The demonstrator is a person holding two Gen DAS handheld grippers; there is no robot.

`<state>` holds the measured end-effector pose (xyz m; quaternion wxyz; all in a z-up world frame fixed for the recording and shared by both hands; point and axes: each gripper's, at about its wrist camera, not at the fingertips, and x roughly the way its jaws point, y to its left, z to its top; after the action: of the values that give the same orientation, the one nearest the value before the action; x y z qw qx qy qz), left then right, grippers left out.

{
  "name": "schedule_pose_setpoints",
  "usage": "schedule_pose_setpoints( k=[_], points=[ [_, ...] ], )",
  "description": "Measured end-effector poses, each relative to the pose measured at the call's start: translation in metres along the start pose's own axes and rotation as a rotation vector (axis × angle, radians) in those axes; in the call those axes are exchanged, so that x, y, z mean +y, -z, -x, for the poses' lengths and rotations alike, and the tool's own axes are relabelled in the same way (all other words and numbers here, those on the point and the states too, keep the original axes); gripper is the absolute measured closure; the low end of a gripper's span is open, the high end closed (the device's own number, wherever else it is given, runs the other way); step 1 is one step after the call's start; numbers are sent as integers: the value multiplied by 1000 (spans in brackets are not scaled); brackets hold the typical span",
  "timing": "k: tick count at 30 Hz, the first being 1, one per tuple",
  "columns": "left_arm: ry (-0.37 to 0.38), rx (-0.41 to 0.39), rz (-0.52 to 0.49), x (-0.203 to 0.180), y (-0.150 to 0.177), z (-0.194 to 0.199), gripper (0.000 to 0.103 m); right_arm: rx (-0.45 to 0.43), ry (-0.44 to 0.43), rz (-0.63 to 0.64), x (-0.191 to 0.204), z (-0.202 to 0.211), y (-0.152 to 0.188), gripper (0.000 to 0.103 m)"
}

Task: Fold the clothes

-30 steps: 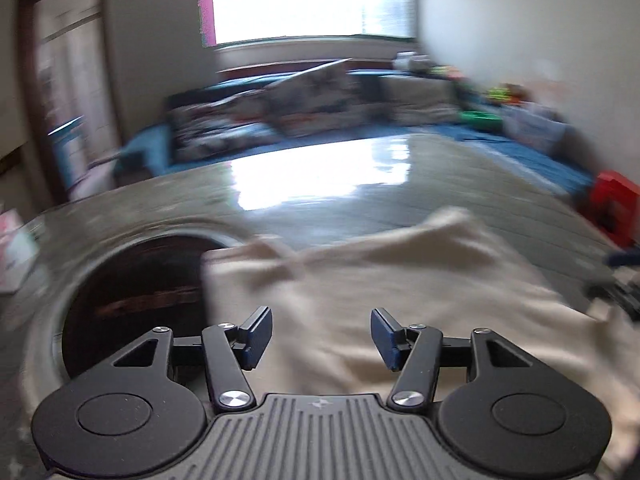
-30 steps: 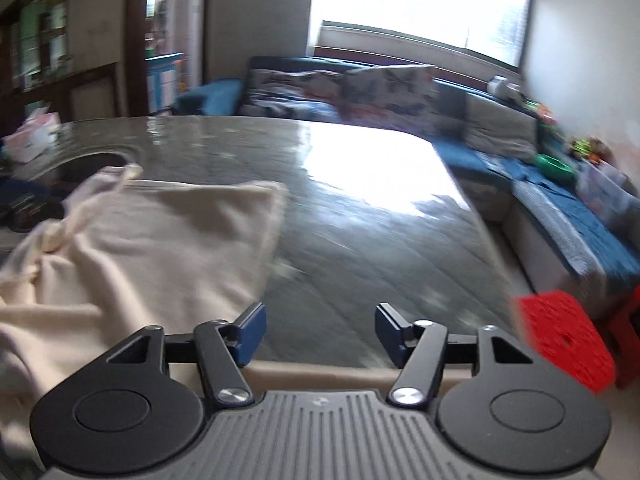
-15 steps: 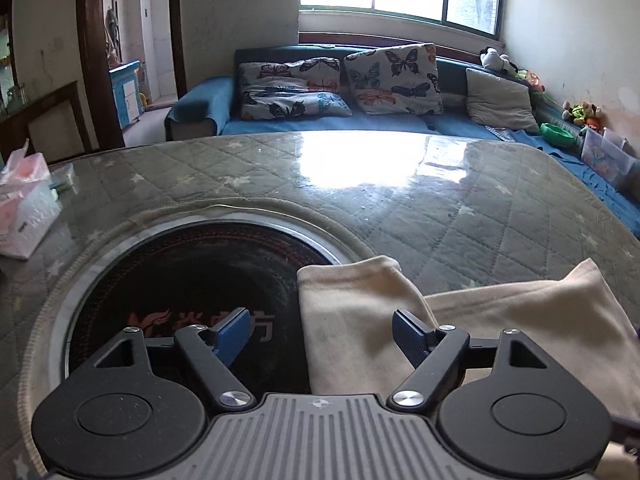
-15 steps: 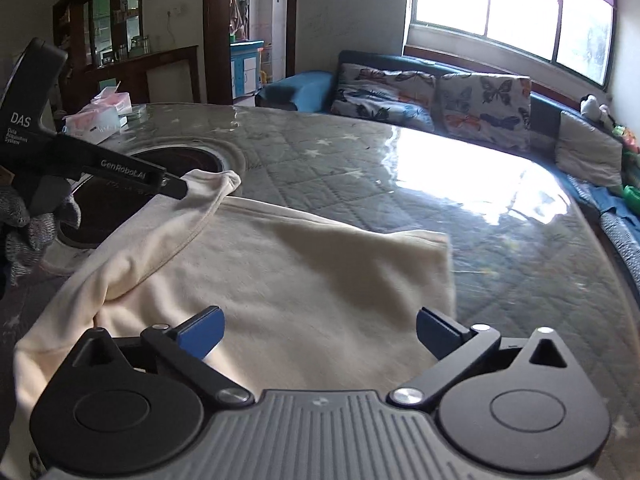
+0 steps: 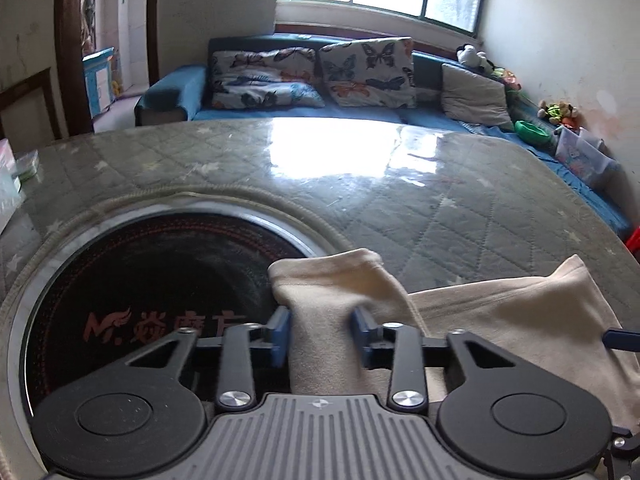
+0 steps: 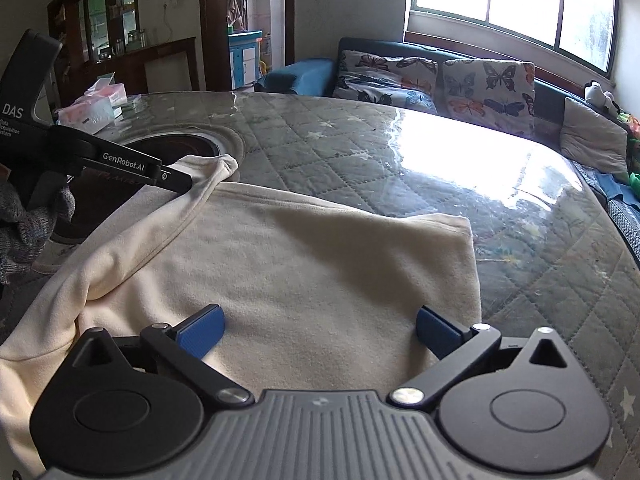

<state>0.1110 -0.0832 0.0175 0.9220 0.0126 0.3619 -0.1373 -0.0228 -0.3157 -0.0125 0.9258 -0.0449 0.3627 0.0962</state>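
Note:
A cream long-sleeved garment [image 6: 320,260] lies spread on the quilted table [image 6: 520,220]. Its sleeve [image 5: 332,280] runs up between my left gripper's blue pads. The left gripper [image 5: 320,336] is shut on that sleeve near the cuff, at the edge of the round dark inset. The right wrist view shows the same left gripper [image 6: 176,182] pinching the sleeve end, held by a gloved hand [image 6: 24,220]. My right gripper [image 6: 320,328] hovers wide open over the garment's body, close to its right edge, with nothing between its fingers.
A round dark hotplate [image 5: 140,300] is set into the table at the left, partly under the sleeve. A tissue pack [image 6: 92,108] sits at the far left of the table. A blue sofa with butterfly cushions [image 5: 312,76] stands beyond the table's far edge.
My left gripper has narrowed from open to shut on the sleeve. The right gripper has opened wider and moved left over the garment's body.

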Motion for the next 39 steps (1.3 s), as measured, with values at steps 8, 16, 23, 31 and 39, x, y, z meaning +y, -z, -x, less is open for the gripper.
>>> schedule_pose_setpoints(
  k=[8,16,23,31,39],
  points=[
    [-27,-42,33,17,6,25,90,-30,13,-3,2,-1,4,0],
    [-55,-62,63,34,12,44,93,-26,14,-2,2,-1,3,0],
    [-26,-22,85,30,13,34,74,-30,12,-5,2,-2,5,0],
    [9,19,85,20,16,23,60,-35,13,-6,3,-3,6,0],
    [-2,-12,87,19,23,38,100,-37,13,-7,3,-3,6,0]
  ],
)
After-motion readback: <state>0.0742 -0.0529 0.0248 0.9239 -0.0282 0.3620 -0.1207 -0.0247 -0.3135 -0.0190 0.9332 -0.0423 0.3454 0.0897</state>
